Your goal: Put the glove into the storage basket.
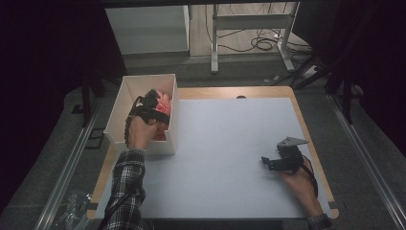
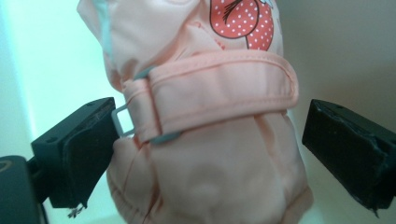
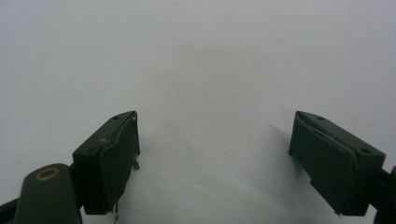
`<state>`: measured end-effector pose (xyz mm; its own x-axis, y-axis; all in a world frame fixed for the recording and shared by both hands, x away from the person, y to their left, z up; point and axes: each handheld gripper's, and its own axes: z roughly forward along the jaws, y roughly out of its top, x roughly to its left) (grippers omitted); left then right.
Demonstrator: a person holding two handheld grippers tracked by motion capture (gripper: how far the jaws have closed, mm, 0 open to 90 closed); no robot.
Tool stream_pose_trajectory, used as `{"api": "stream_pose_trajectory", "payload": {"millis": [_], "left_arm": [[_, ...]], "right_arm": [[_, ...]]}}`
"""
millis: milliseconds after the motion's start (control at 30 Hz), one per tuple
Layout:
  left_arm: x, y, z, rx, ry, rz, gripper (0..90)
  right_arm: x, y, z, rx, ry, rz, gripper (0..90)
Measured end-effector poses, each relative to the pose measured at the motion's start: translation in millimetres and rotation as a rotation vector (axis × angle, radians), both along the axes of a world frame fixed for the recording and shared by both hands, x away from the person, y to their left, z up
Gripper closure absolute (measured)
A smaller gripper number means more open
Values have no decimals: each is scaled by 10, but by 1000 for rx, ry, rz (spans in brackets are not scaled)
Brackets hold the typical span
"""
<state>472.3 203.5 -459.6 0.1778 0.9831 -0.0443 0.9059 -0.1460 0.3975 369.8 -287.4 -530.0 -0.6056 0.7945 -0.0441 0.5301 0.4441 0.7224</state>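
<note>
Left gripper view: pink mitten (image 2: 205, 140) sits between the jaws, cuff end toward the camera, wrist strap (image 2: 219, 88) running across it. Left jaw pad is touching or just about touching the fabric beside the metal strap loop (image 2: 122, 120); right jaw stands clear of the mitten. So the left gripper (image 2: 205, 154) is spread, nothing clamped yet.

High view: left gripper (image 1: 152, 103) is down inside the white box (image 1: 117, 112) at the table's far left edge, mitten (image 1: 164, 103) against the box's right wall. Right gripper (image 1: 273, 163) rests over the white mat (image 1: 225, 143) near the right front, well apart from the box; its own view shows jaws wide apart over bare mat, holding nothing.

Step in hand, as I read it: grab the mitten to lift it out of the box.

Notes for a clean grab:
- Centre before closing. Mitten is biased toward the left jaw, so shift slightly so both pads meet fabric together.
- Bite on or just below the strap, where the material is doubled and less likely to slide than the puffy shell.
- Keep the metal loop off the pad face, or it may twist the grip.
- Padded fabric will compress, so close fully.
- Lift straight up, clear of the near wall; a light box could drag along.
</note>
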Motion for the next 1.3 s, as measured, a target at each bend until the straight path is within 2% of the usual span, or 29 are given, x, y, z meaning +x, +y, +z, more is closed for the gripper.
{"api": "stream_pose_trajectory", "payload": {"millis": [267,533,667,1100,1300], "left_arm": [[-148,15,105,5,-49,-37,37],[-293,30,255,-1,-118,-64,35],[-348,28,336,-36,-159,-94,32],[-515,-69,598,-53,-289,-180,25],[-598,-176,718,-72,-326,-227,24]], "right_arm": [[-1,0,0,0,0,0,163],[0,1,-1,1,0,0,163],[0,1,-1,1,0,0,163],[-1,2,-1,1,0,0,163],[-1,2,0,1,0,0,163]]}}
